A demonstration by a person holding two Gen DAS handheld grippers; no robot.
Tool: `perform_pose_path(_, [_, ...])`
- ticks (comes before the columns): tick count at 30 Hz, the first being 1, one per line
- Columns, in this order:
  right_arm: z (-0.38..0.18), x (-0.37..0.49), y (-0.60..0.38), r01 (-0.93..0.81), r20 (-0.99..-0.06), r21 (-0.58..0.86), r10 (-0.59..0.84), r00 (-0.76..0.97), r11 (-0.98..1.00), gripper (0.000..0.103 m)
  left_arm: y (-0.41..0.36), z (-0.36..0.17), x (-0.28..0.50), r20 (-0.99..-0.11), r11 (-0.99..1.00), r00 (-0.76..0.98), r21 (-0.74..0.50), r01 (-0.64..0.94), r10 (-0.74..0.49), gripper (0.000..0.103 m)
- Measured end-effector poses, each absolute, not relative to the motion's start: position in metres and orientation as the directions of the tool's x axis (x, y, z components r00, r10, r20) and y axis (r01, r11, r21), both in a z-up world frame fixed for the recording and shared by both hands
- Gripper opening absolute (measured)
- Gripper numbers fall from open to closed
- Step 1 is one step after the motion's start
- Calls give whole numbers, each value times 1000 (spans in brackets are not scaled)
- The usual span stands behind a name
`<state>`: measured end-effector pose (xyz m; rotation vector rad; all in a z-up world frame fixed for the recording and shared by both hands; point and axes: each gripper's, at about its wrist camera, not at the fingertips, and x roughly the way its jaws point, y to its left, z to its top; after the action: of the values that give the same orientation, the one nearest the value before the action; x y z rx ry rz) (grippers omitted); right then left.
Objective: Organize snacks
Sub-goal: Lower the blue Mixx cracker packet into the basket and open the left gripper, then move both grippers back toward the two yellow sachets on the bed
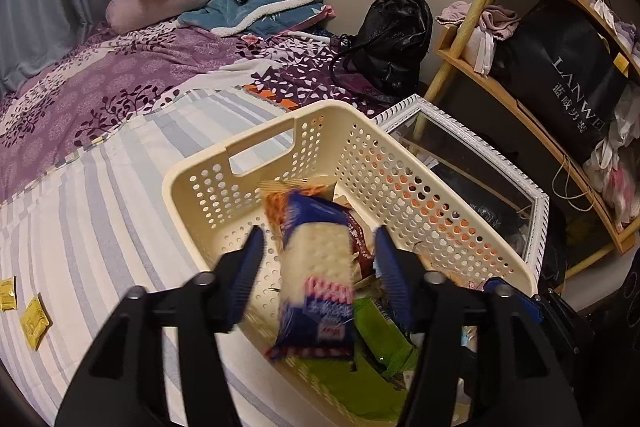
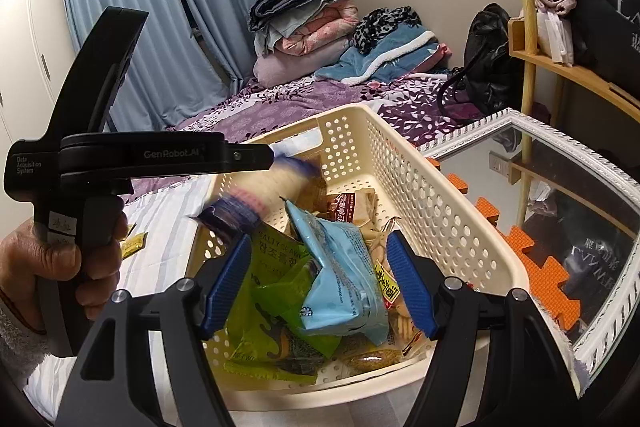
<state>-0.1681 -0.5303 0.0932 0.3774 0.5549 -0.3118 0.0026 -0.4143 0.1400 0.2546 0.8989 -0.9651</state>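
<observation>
- The left gripper hangs over the cream perforated basket, jaws spread wide; a blurred blue-and-white cracker packet sits between the fingers, touching neither, and looks to be dropping free.
- In the right wrist view the same packet shows as a smear just off the left tool's tip, above the basket's far left corner.
- Its long axis runs roughly along the left gripper's reach, one end toward the camera.
- The right gripper is also wide and holds nothing; it hovers over the basket's near end, directly above a light blue snack bag and a green seaweed packet.
- Two small yellow sachets lie loose on the striped bedsheet, left of the basket.
- Judgement: the left gripper is nearer those sachets, so it suits fetching them next.
</observation>
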Motion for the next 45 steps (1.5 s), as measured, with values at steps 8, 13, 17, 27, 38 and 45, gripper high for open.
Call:
perform_pose_path(8, [95,-168,-529,386,-559,269,-183,809,882,70,-386,139,14,-758,617,285,-190,764,-586,67])
perform_pose_path(13, [101,-167,-523,374,-549,261,-182,815,890,70,-375,142,17,-757,634,301,-186,751,-579,67])
perform_pose_path(17, [104,-166,-520,370,-549,254,-182,816,894,71,-365,144,18,-757,652,322,-177,737,-569,87])
perform_pose_path(27, [113,-164,-513,389,-544,237,-210,812,890,95,-337,146,28,-767,712,350,-190,676,-537,100])
perform_pose_path(38, [124,-155,-499,393,-546,222,-221,808,892,96,-302,149,34,-762,758,417,-147,635,-497,100])
perform_pose_path(45, [132,-146,-479,360,-539,195,-206,817,912,96,-275,148,41,-757,779,429,-164,605,-493,100])
